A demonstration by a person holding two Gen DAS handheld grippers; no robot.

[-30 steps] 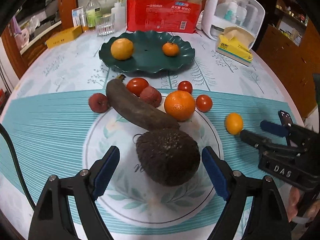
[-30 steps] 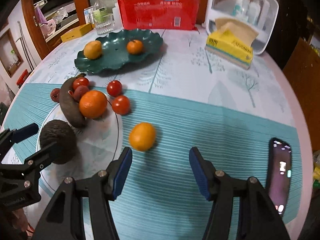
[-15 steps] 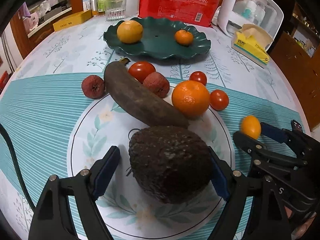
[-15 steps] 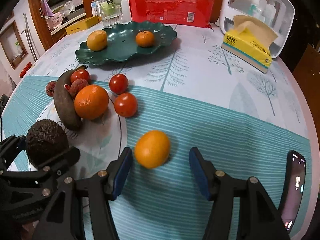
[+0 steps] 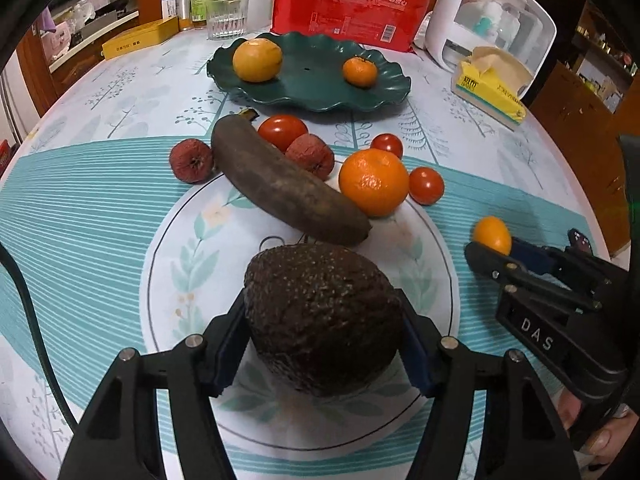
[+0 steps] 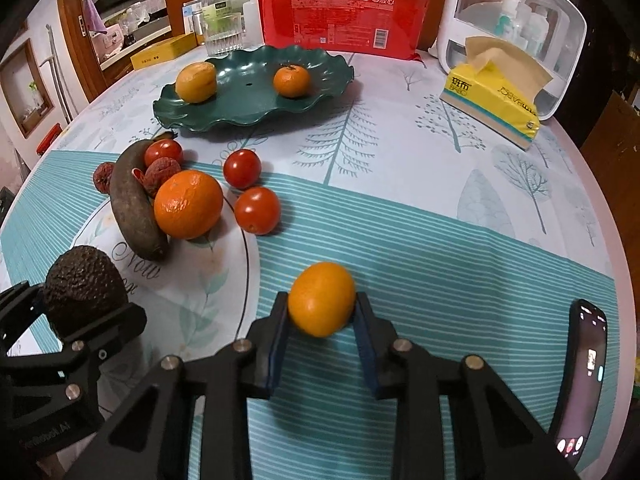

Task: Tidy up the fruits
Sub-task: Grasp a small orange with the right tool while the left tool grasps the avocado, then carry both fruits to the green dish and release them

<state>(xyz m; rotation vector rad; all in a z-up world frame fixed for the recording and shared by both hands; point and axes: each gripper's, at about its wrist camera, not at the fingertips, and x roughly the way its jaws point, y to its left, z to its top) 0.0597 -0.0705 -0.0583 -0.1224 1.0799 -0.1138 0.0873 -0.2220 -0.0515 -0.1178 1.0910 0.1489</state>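
warm indoor light falls evenly on the sharp surface (image 6: 400, 208), with soft short shadows, dark vignetted corners and strong fisheye bending at the edges.

- I count three tomatoes (image 5: 283, 132) (image 5: 386, 145) (image 5: 426, 185).
- Two lychees (image 5: 190, 160) (image 5: 310, 156).
- Four orange citrus fruits (image 5: 373, 182) (image 5: 257, 60) (image 5: 360, 72) (image 5: 492, 235).
- One avocado (image 5: 320, 318).
- One dark banana (image 5: 286, 190).
- One green plate (image 5: 308, 92).
- One phone (image 6: 582, 380).
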